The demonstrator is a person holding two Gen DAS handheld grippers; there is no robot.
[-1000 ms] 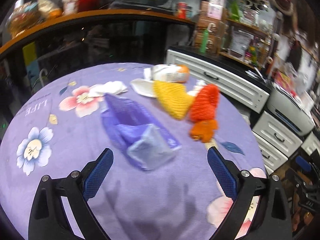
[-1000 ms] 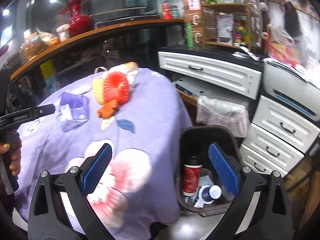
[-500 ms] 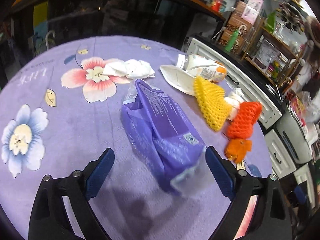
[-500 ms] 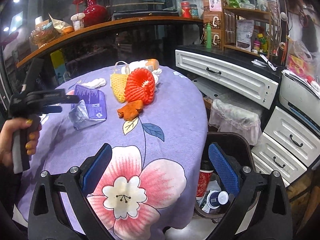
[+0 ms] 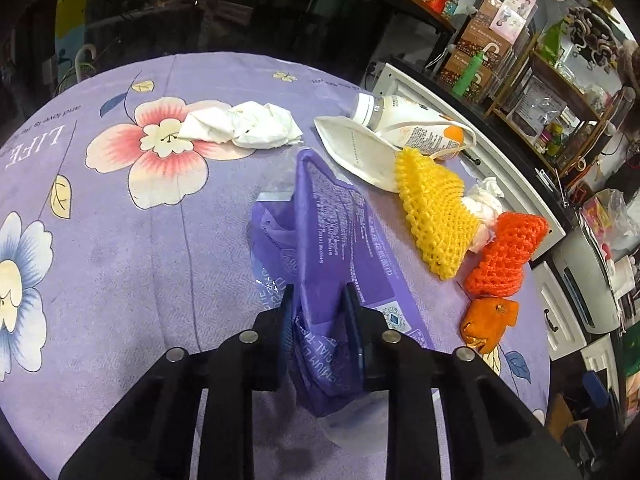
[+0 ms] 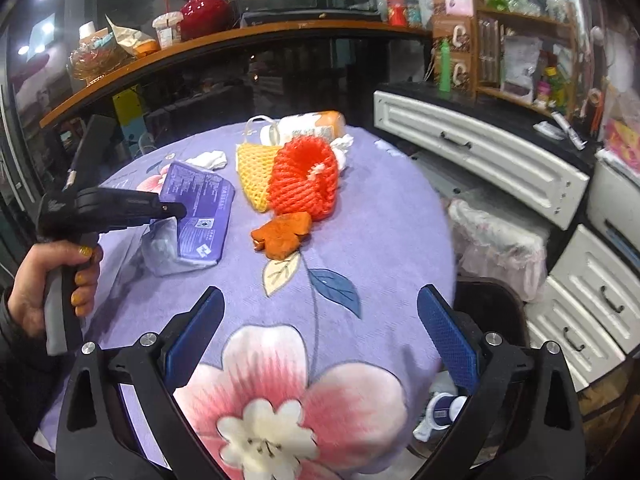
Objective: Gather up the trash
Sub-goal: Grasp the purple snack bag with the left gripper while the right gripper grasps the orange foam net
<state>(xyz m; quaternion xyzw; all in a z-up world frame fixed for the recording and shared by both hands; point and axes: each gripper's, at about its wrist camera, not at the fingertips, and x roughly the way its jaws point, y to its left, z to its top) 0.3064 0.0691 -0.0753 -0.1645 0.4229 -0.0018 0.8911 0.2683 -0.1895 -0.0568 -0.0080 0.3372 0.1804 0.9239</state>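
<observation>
Left hand-held gripper (image 5: 316,320) is clamped on the near end of the purple plastic wrapper (image 5: 328,240), blue pads pinching the crumpled film between them; the wrapper lies on the surface (image 5: 120,260), which is covered in a purple floral cloth, and its far end points toward the white face mask (image 5: 356,152). In the right wrist view the same gripper (image 6: 172,210) shows from the side, held by a hand (image 6: 52,280) with yellow-painted nails, tip on the wrapper (image 6: 200,216). Right hand-held gripper (image 6: 320,340) hovers over the near edge of the surface with its fingers wide apart, nothing between them. Other trash on the surface: crumpled white tissue (image 5: 244,124) on a pink flower print, a white bottle with orange cap (image 5: 404,124) lying on its side behind the mask, yellow foam net (image 5: 436,216), a small tissue wad (image 5: 486,200) touching it, orange foam net (image 5: 508,256) just beside, orange peel (image 5: 488,322) near the edge. Dark trash bin (image 6: 492,312) sits on the floor right of the surface, partly hidden by the right finger. White drawers (image 6: 480,152) stand behind.
</observation>
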